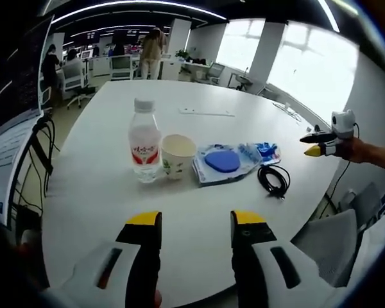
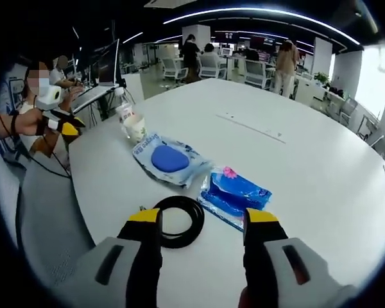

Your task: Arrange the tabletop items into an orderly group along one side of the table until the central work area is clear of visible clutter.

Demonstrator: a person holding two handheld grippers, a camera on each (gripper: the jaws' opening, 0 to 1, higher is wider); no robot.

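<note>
While my left gripper (image 1: 196, 221) and right gripper (image 2: 202, 218) hang unclenched, I see bottle (image 1: 144, 149), cup (image 1: 177, 155), blue pouch (image 1: 222, 163), black cable (image 2: 178, 220) lined up, table (image 1: 199, 199) edge.

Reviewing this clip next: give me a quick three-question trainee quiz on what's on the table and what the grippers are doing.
1. True or false: the left gripper is shut on the water bottle.
2. Which item lies nearest the right gripper? A) paper cup B) coiled black cable C) water bottle
3. Fill in: the round blue item sits inside a clear ____.

Key
1. False: its jaws are open and hold nothing, well short of the bottle.
2. B: the cable sits just ahead of its open jaws, beside the blue packet.
3. Plastic bag.
</note>
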